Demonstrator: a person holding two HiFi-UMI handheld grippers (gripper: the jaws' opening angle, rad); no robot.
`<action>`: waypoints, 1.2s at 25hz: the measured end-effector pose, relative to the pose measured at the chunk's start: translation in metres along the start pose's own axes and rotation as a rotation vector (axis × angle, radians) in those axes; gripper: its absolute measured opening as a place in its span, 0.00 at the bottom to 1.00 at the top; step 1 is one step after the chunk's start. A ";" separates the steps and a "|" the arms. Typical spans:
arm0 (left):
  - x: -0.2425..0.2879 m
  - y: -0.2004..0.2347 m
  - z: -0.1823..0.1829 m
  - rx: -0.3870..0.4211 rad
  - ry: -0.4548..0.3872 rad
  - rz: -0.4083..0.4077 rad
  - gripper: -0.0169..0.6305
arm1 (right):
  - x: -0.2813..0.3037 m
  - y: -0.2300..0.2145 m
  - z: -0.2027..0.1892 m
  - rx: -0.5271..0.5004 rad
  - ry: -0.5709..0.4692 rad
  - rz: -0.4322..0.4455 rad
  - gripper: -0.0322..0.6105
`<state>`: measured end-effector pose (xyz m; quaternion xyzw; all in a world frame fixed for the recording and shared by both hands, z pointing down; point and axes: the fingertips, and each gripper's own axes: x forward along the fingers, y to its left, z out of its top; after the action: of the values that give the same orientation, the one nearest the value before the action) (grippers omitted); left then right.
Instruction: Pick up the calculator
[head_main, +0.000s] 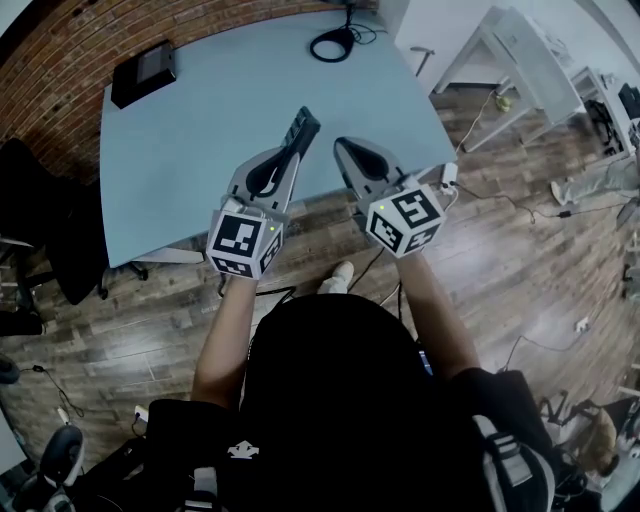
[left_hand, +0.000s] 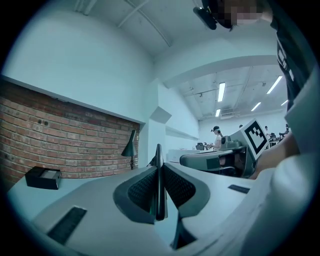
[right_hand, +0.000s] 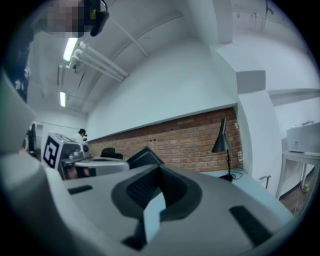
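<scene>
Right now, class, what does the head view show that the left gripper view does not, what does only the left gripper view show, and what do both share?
Only the head view shows the wooden floor and the marker cube on the left gripper. Only the left gripper view shows the ceiling lights. Both show the calculator clamped in the left gripper, the black box on the table, the brick wall and the right gripper.

Reaching out level: clamping calculator in left gripper toward 1 o'clock, pointing closed right gripper toward 11.
</scene>
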<state>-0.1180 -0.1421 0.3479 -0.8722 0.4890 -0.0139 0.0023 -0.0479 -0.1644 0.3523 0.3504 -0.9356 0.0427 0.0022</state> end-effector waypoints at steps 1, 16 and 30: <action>-0.005 0.001 0.000 -0.001 -0.003 0.003 0.10 | 0.000 0.005 0.000 -0.003 0.001 0.001 0.06; -0.056 0.002 0.000 -0.018 -0.030 -0.010 0.10 | -0.012 0.058 -0.001 -0.032 0.018 -0.021 0.06; -0.097 -0.010 0.002 -0.016 -0.037 -0.054 0.10 | -0.034 0.101 -0.004 -0.038 0.021 -0.061 0.06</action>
<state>-0.1603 -0.0542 0.3442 -0.8851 0.4653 0.0060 0.0040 -0.0888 -0.0665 0.3471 0.3785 -0.9250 0.0286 0.0198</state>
